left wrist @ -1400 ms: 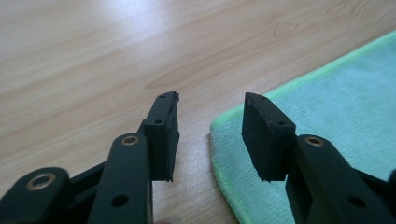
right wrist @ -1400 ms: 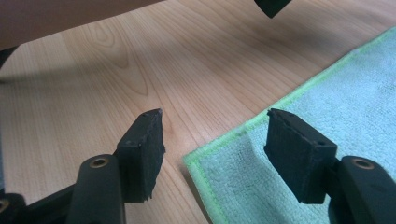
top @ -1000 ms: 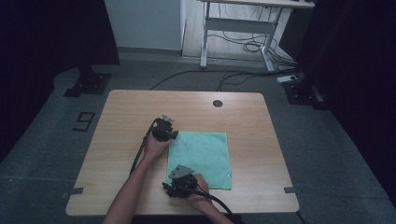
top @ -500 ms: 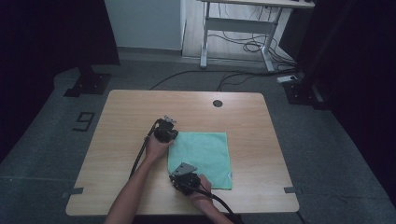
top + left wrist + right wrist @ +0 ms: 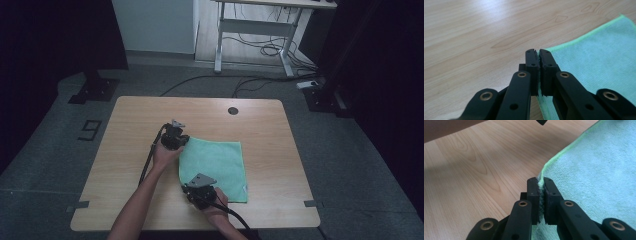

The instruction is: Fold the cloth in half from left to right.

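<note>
Green microfibre cloth (image 5: 215, 167) lies flat on the wooden table (image 5: 125, 130), toward five o'clock of its middle. At the cloth's ten o'clock corner the left gripper (image 5: 176, 142) has just clamped the hem. At seven o'clock the right gripper (image 5: 196, 189) pinches the edge, apparently lifting it slightly.

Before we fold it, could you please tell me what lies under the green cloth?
The wooden table lies under the green cloth. Whatever the cloth covers stays hidden; it looks flat, with no bulge.
</note>
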{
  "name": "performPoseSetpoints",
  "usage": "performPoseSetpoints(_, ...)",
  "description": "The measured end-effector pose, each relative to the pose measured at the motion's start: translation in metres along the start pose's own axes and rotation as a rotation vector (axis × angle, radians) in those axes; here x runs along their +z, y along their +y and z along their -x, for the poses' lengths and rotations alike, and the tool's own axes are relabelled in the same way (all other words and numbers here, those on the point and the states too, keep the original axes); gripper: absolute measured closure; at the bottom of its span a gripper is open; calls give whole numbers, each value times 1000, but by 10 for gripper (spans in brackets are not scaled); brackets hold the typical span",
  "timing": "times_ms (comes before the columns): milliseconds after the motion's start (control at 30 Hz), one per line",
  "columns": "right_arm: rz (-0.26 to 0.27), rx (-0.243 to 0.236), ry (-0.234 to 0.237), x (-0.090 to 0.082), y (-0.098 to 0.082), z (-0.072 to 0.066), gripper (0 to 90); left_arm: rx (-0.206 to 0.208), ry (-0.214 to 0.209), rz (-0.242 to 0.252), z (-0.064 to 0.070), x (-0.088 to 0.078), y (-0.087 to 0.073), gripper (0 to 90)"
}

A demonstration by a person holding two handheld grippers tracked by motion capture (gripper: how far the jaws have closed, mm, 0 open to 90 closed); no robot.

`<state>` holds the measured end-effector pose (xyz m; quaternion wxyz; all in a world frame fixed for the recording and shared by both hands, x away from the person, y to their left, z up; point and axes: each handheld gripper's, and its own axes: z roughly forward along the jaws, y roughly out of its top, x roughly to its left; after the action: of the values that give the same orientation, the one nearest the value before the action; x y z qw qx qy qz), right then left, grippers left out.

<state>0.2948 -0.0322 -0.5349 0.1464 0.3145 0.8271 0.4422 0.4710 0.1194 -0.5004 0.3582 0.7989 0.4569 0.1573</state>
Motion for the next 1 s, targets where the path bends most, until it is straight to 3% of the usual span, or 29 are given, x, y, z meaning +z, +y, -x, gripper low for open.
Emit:
performPoseSetpoints(267,57,4,-5,-10,9,-4,846,22,10,24,5,-18,15,864)
performPoseSetpoints(467,76,20,-9,-17,10,1,846,19,5,13,11,-19,22,861)
performPoseSetpoints(633,80,21,-3,-16,12,2,846,22,11,5,15,-15,20,861)
performPoseSetpoints(867,103,24,20,-14,18,-2,846,23,15,28,14,-31,30,861)
performPoseSetpoints(1000,98,26,25,-11,16,-4,847,27,15,18,14,-29,28,862)
